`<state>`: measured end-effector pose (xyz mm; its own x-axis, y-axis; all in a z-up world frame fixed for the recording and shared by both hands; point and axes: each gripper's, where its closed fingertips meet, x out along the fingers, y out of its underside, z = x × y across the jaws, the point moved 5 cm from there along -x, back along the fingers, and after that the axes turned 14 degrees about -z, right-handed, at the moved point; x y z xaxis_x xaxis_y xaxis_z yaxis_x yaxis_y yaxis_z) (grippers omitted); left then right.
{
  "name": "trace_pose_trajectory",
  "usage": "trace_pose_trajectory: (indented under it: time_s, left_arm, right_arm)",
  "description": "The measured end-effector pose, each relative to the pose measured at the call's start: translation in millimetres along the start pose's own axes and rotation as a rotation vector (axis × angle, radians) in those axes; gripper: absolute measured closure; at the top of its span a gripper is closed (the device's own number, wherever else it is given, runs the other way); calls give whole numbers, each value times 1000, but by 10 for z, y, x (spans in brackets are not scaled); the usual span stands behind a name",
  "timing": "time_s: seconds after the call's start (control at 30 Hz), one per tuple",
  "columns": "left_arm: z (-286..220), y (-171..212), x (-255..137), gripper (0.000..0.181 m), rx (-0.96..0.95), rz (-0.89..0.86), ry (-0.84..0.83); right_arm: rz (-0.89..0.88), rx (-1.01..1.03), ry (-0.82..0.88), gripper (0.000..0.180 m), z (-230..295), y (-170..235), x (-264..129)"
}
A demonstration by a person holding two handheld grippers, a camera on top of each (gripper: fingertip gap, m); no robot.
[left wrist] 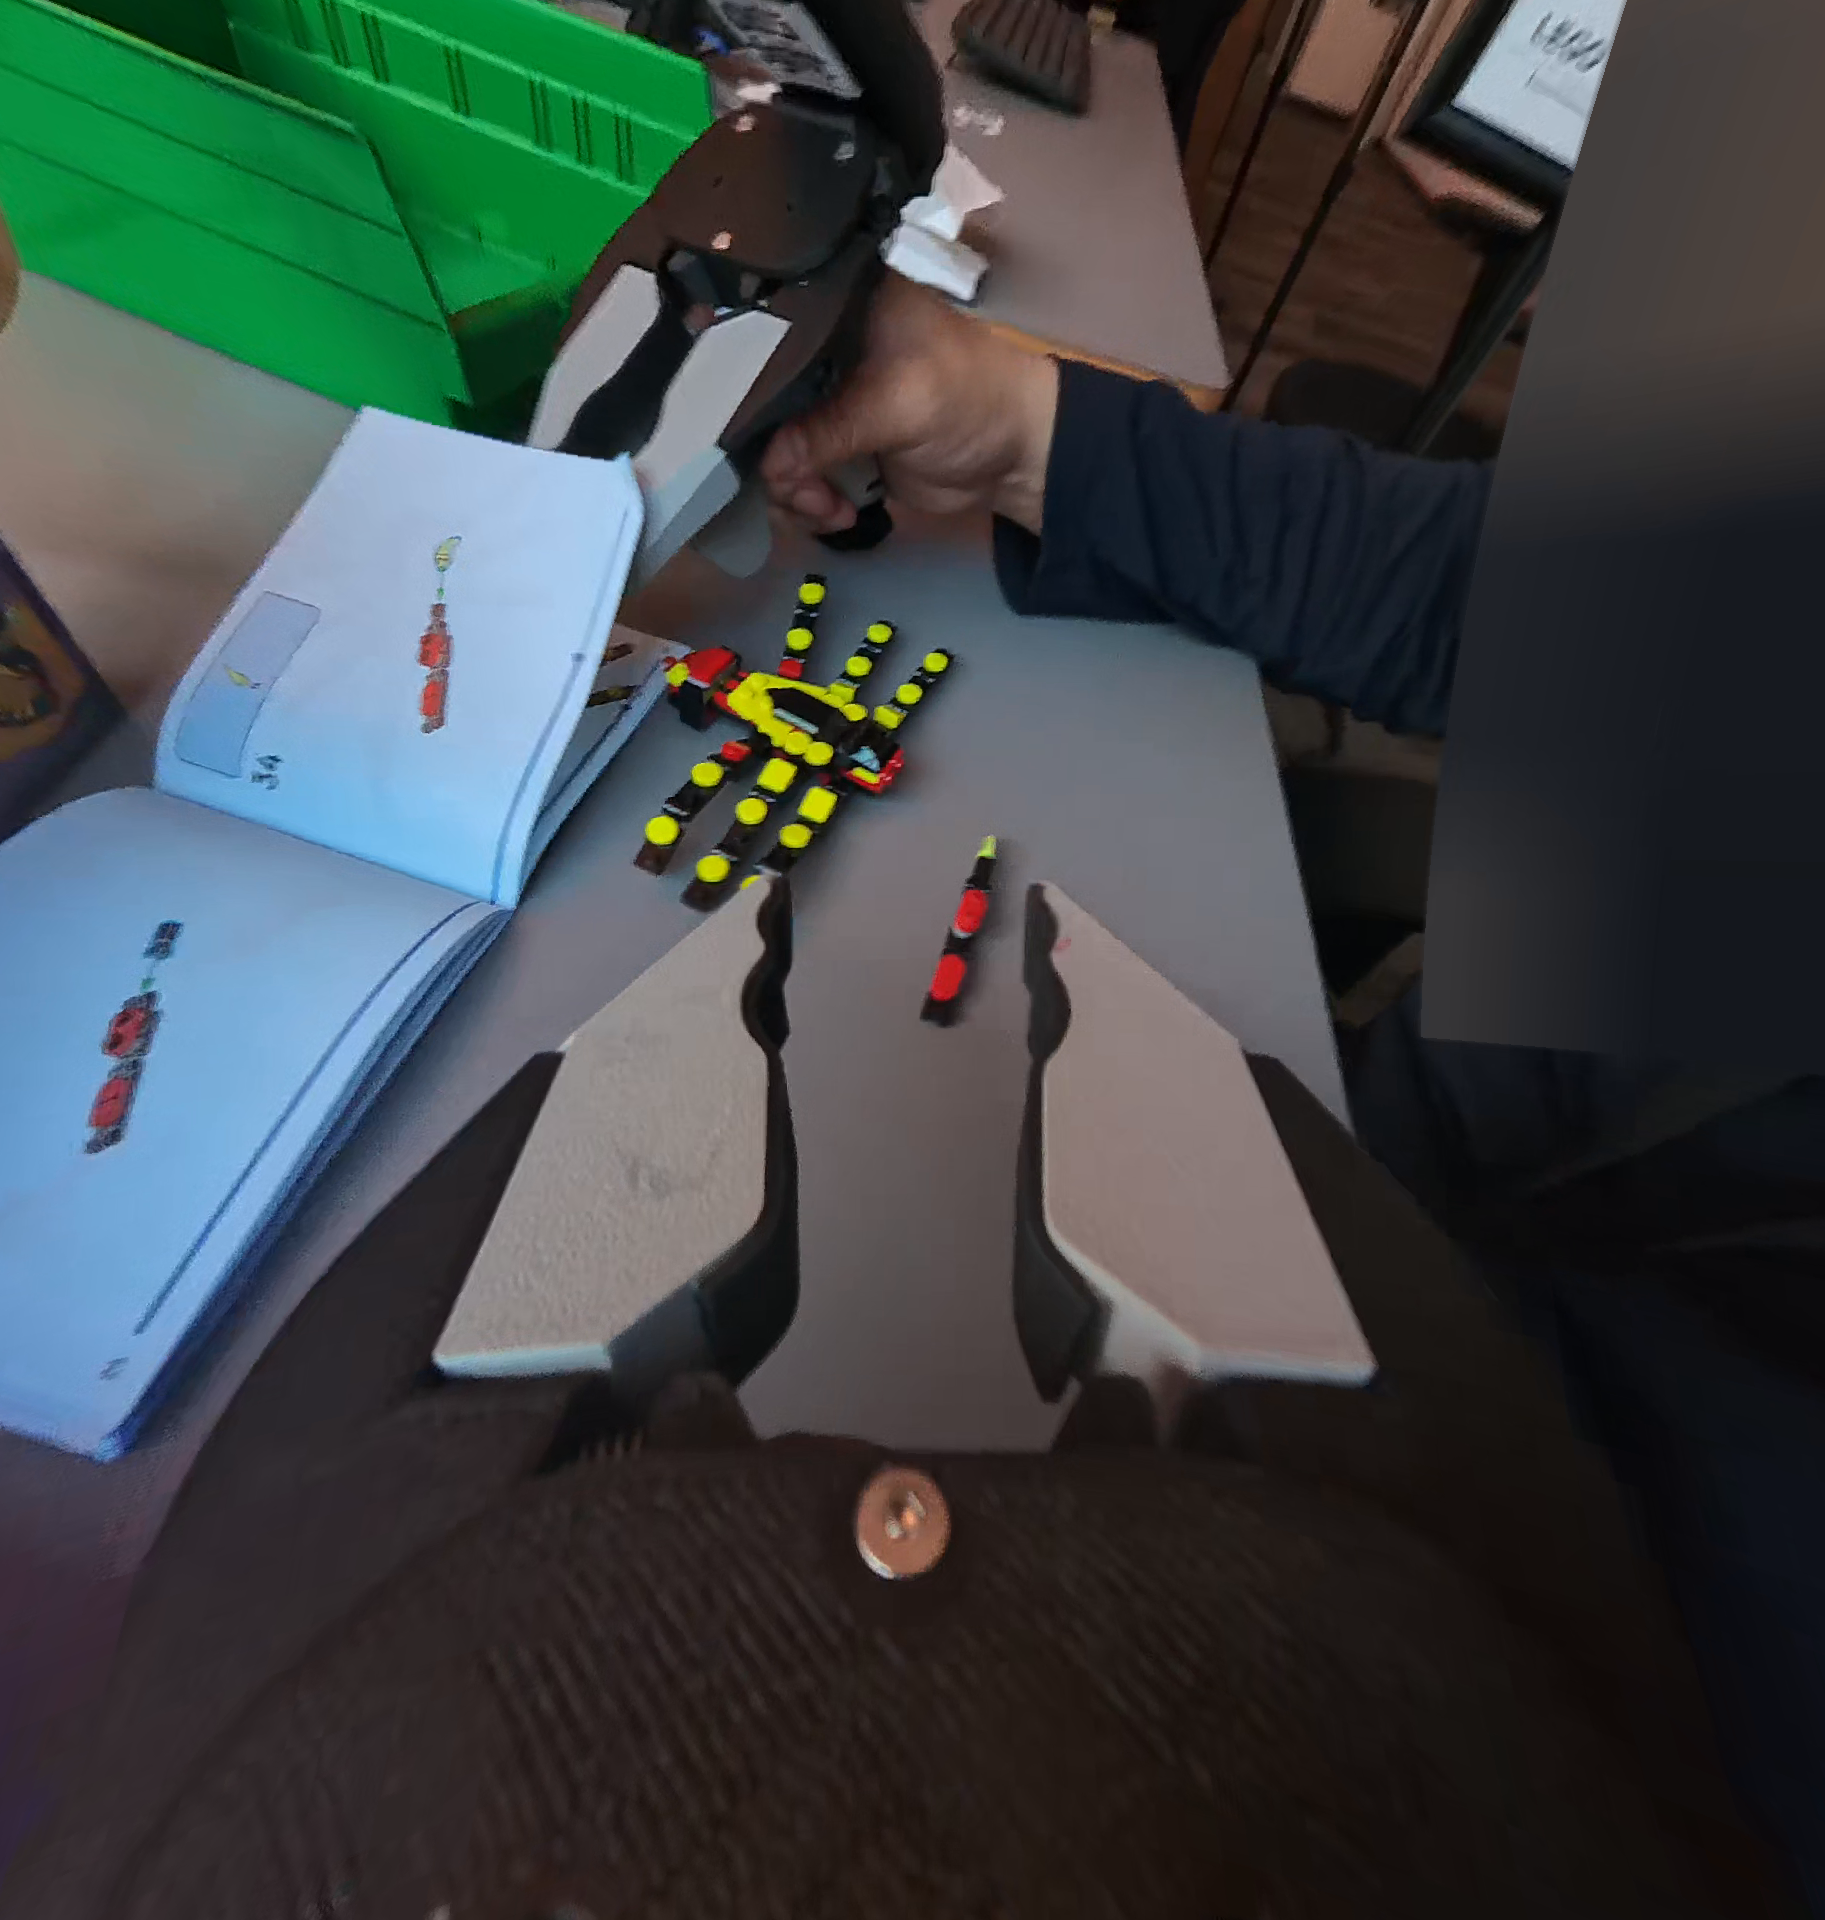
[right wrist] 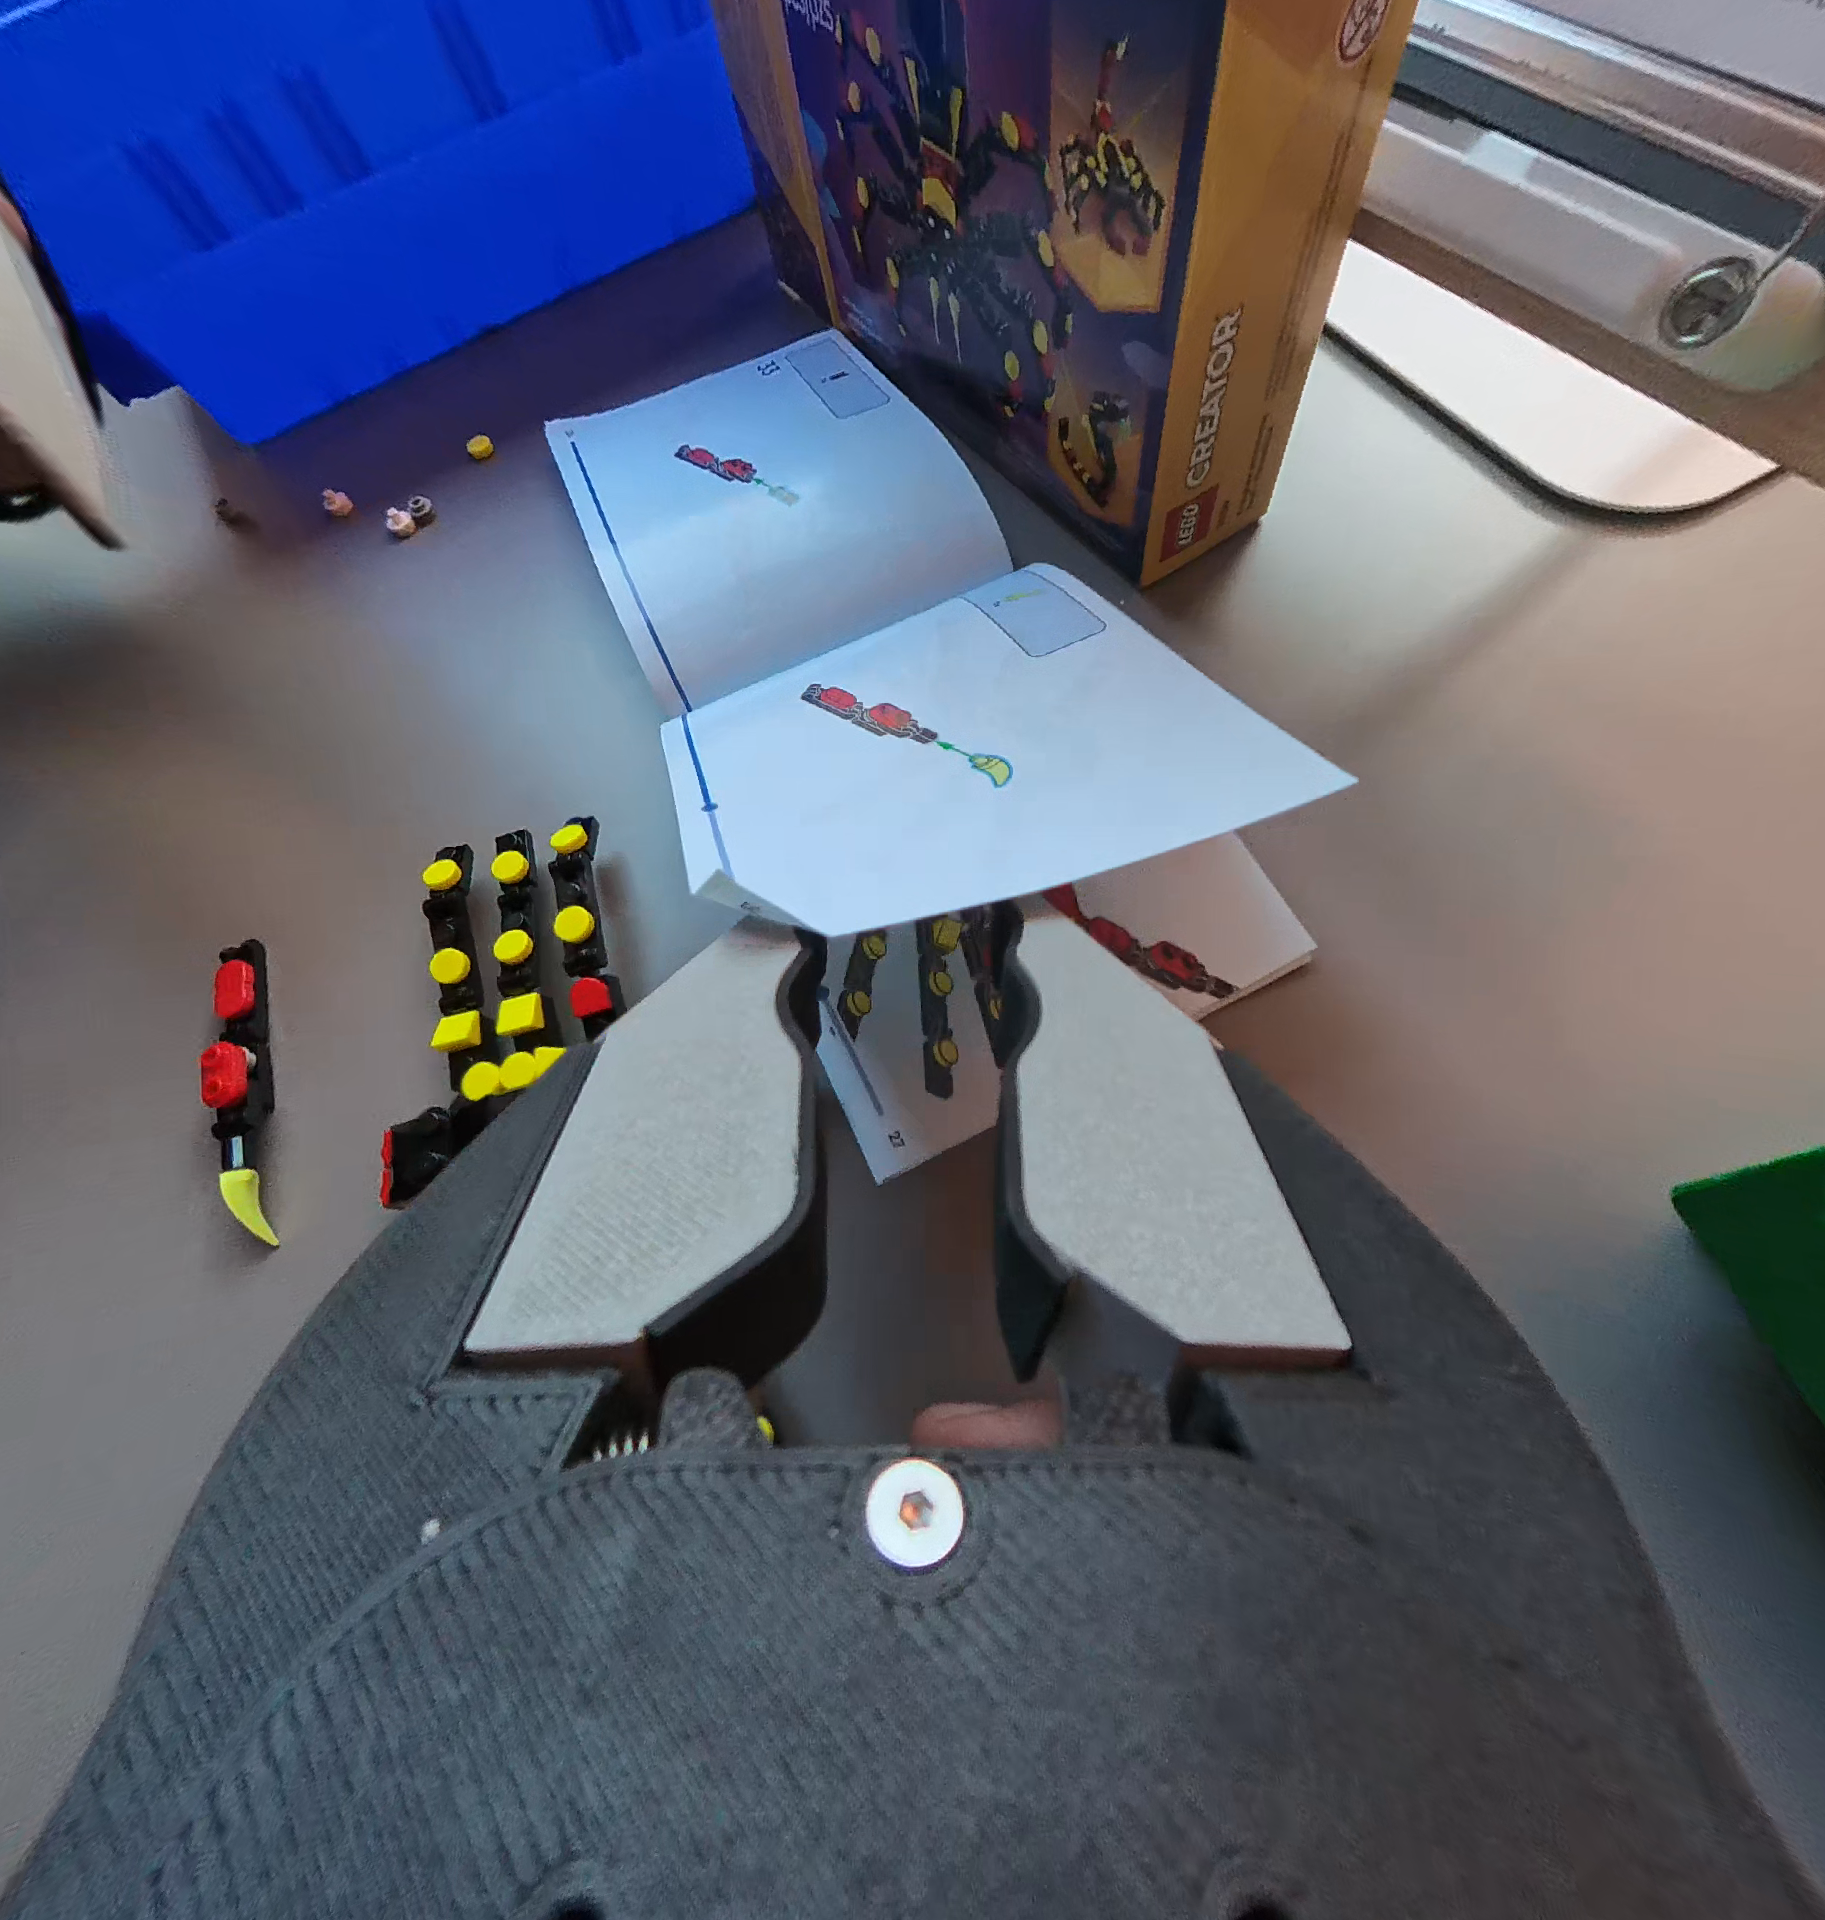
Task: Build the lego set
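Left gripper (left wrist: pixel 903 904): fingers spread wide, nothing between them. It hovers over the grey table (left wrist: pixel 1126 748). The small red-and-black segment with a yellow claw tip (left wrist: pixel 962 935) lies on the table in the gap near the fingertips, closer to the right finger, touching neither.

Just beyond the left fingertip sits the black, yellow and red spider body (left wrist: pixel 794 738), legs splayed flat to both sides. The nearest leg ends meet the tip of the left finger in the view; contact cannot be confirmed.

To the left of the left gripper's fingers lies the open instruction booklet (left wrist: pixel 264 935). Green bins (left wrist: pixel 295 177) stand beyond it.

Right gripper (right wrist: pixel 908 987): jaws parted moderately, nothing gripped. The fingertips sit at the lower edge of the booklet's raised page (right wrist: pixel 991 790), over a lower page printed with leg drawings. Whether they touch the paper cannot be told.

In the right wrist view the spider body (right wrist: pixel 513 977) lies left of that gripper's left finger, partly hidden beneath it. The clawed segment (right wrist: pixel 238 1081) lies farther left, well apart. Loose small pieces (right wrist: pixel 409 514) are scattered beyond, near a blue bin (right wrist: pixel 347 208). The set's box (right wrist: pixel 1074 260) stands upright beyond the booklet.

In the left wrist view the right gripper (left wrist: pixel 679 499) appears held by a hand (left wrist: pixel 918 416) in a dark sleeve, beyond the spider.
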<state>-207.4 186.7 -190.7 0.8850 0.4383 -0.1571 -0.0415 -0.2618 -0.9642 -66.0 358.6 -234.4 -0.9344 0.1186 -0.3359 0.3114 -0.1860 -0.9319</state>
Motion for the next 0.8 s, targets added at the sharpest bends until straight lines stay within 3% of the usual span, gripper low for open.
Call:
trace_pose_trajectory:
  time_s: [0.47,0.8]
  left_arm:
    - [-53,253,61,138,22,114,21]
    - [-67,311,65,138,67,151,8]
  right_arm:
    - [39,-129,-24,149,275,-402,440]
    - [53,-175,-65,149,468,-480,706]
